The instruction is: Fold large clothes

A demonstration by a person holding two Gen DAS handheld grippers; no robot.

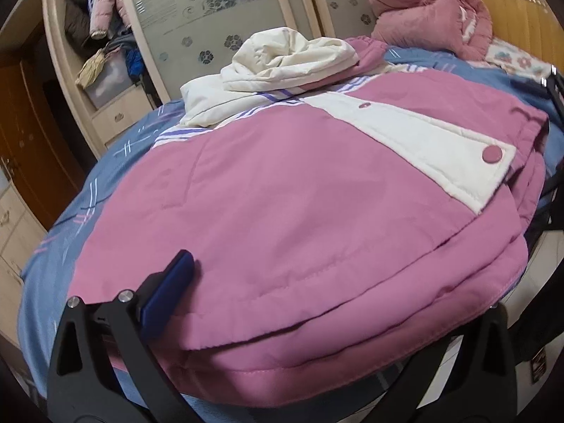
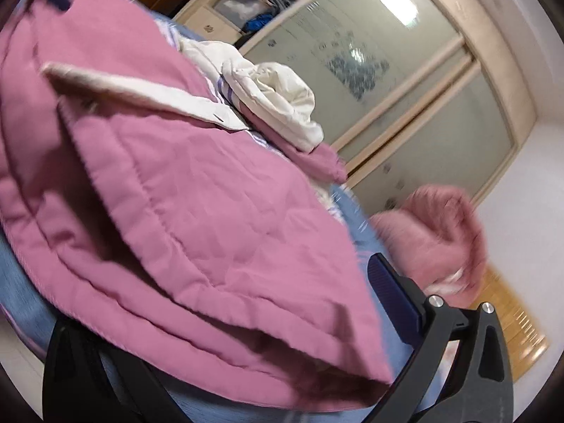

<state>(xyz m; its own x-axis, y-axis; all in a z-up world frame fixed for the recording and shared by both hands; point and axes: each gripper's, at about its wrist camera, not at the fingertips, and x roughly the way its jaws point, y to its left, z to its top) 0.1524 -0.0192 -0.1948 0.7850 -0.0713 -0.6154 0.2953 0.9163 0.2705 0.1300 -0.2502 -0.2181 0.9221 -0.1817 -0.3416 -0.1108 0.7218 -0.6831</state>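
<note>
A pink jacket (image 1: 282, 211) lies folded on a blue bed (image 1: 53, 282), its white hood (image 1: 282, 60) at the far end. The left gripper (image 1: 317, 303) stands wide: the jacket's near hem fills the gap between the jaws, one blue pad (image 1: 169, 296) resting on the fabric at the left, the other jaw hidden under the hem. The right gripper (image 2: 246, 335) is also wide, the jacket's corner (image 2: 352, 352) between its jaws. Another pink garment (image 1: 430, 10) sits far right.
</note>
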